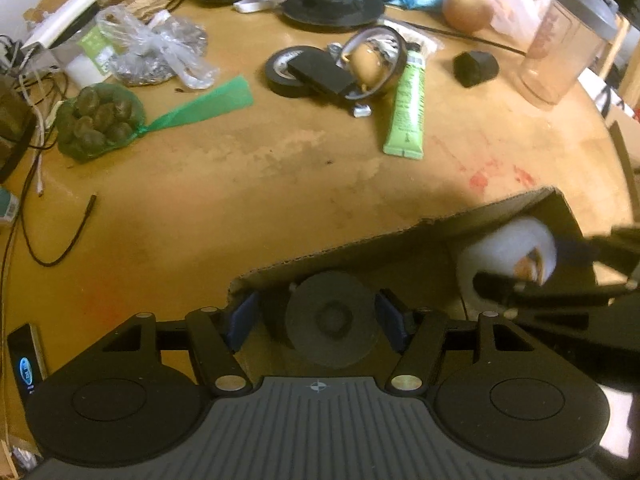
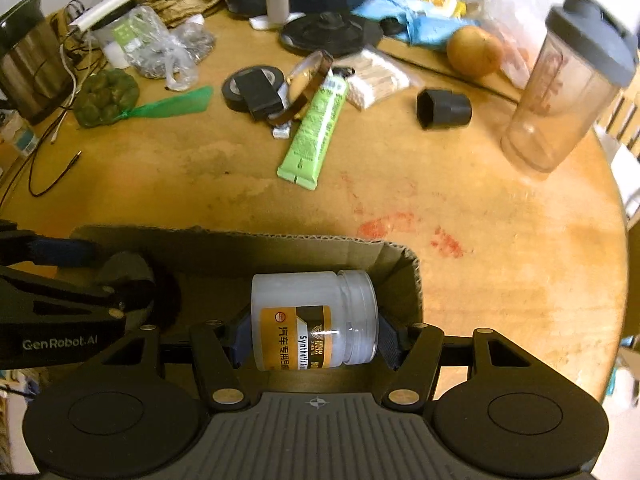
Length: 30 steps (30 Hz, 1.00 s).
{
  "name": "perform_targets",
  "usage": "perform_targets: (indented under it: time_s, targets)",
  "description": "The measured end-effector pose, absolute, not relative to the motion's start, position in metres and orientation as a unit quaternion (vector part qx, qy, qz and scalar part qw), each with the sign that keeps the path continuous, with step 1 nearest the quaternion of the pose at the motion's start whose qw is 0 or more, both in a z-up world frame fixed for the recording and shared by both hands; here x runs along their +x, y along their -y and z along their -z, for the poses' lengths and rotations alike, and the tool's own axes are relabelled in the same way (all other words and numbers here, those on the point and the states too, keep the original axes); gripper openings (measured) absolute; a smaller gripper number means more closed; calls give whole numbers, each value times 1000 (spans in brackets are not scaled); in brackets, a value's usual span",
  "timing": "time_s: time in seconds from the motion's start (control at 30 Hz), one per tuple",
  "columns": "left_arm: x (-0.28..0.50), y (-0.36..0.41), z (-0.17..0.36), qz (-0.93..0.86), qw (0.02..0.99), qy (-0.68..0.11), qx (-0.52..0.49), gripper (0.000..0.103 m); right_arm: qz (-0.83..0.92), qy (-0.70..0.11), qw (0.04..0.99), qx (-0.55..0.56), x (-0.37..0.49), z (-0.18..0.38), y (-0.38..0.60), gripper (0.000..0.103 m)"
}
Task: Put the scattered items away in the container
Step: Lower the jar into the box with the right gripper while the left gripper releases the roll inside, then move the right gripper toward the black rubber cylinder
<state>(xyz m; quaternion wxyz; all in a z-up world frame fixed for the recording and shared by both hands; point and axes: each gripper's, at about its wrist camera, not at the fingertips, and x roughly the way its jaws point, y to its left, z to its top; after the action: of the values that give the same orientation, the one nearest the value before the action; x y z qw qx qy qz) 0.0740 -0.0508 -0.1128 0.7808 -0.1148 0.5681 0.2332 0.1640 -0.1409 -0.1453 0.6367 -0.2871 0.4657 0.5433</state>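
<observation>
A cardboard box [image 1: 360,242] [image 2: 248,240] stands at the table's near edge. My left gripper [image 1: 320,320] is over its left part, its blue pads on either side of a dark grey disc [image 1: 332,320]; the grip looks closed on it. My right gripper [image 2: 316,334] is shut on a white jar with an orange label [image 2: 312,320], held sideways over the box's right part. The jar also shows in the left wrist view [image 1: 508,256]. On the table lie a green tube [image 2: 316,132], black tape roll [image 2: 248,88], brown tape ring [image 2: 308,80] and black cap [image 2: 444,110].
A net bag of green fruit [image 2: 106,98], a clear shaker bottle [image 2: 560,92], an onion [image 2: 474,50], plastic bags [image 2: 160,48], a black round base [image 2: 332,34] and cables [image 2: 52,176] crowd the round wooden table [image 2: 480,200]. A phone [image 1: 26,360] lies at the near left.
</observation>
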Motion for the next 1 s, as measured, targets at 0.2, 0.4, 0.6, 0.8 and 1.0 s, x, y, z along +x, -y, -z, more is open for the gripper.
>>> perform_targets:
  time_s: [0.2, 0.4, 0.6, 0.8, 1.0]
  targets:
    - [65, 49, 98, -247, 794, -536, -146, 64, -577, -462, 619, -266, 169, 129, 147, 84]
    - [56, 46, 81, -283, 797, -502, -181, 64, -619, -461, 596, -222, 188, 103, 151, 101]
    - [56, 36, 66, -321, 793, -470, -216, 64, -631, -444, 600, -211, 216, 90, 144, 103]
    - [64, 30, 49, -350, 800, -436, -220, 64, -624, -433, 615, -212, 247, 88, 131, 103]
    - [66, 29, 38, -371, 802, -416, -216, 64, -624, -403, 633, -218, 268, 84, 119, 103]
